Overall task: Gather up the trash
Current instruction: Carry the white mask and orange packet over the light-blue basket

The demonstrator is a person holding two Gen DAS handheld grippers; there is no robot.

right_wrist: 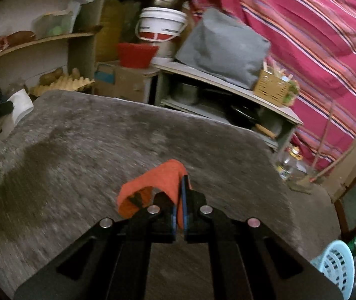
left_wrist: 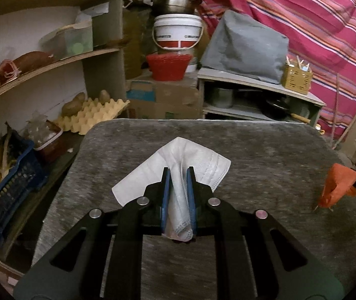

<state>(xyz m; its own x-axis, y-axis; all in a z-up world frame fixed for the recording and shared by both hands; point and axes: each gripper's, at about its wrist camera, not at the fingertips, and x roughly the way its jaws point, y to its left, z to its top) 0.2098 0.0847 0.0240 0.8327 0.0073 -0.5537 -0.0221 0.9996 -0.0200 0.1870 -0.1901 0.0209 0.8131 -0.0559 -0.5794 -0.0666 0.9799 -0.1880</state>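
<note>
Trash pickup, approx. midway. Left gripper (left_wrist: 178,172): jaws clamped on white napkin (left_wrist: 178,165), held over grey counter (left_wrist: 265,150). Right gripper (right_wrist: 181,182): jaws closed on orange scrap (right_wrist: 158,177), also over counter. Left to do: drop both; blue basket (right_wrist: 338,262) nr right edge is the likely bin.

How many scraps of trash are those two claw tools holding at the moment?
2. A white paper napkin is clamped in the left gripper above the grey table; an orange scrap is pinched in the right gripper. More may lie out of view.
</note>
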